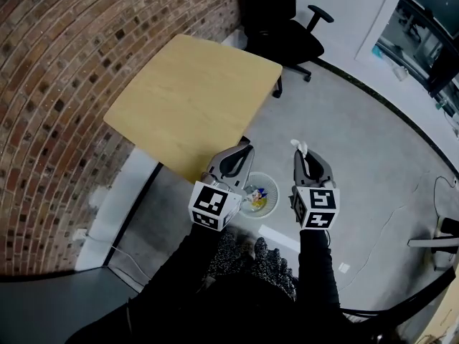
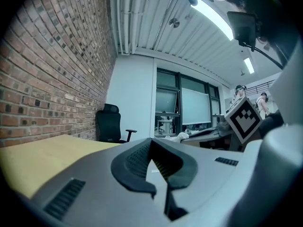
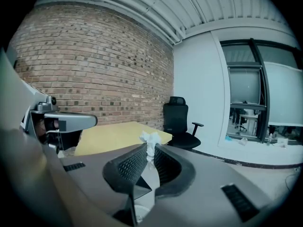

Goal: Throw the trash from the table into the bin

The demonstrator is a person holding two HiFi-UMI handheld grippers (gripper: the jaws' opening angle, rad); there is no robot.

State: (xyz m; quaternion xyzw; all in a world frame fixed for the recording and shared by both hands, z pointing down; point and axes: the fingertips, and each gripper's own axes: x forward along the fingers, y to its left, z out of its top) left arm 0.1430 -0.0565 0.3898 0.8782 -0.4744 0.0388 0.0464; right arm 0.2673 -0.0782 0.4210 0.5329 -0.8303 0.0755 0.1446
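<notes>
Brickwork [image 1: 64, 84] fills the left of our head view, with grey floor [image 1: 358, 156] spreading to the right. Against the wall stands the pale wooden counter [image 1: 193, 92], and a black office chair [image 1: 287, 34] sits just beyond its far corner. On the floor by the counter's near corner is a small white bin [image 1: 275, 192], holding colourful scraps [image 1: 257, 194]. We carry the left hand-held gripper [image 1: 246, 146] above the bin's left edge, near the counter's corner; its own view shows its jaws together at the tips with nothing between them. We hold the right hand-held gripper [image 1: 300, 153] just right of the bin, its jaws clamped on a crumpled white tissue [image 3: 150, 140] that sticks out past the tips, above the floor beside the bin.
</notes>
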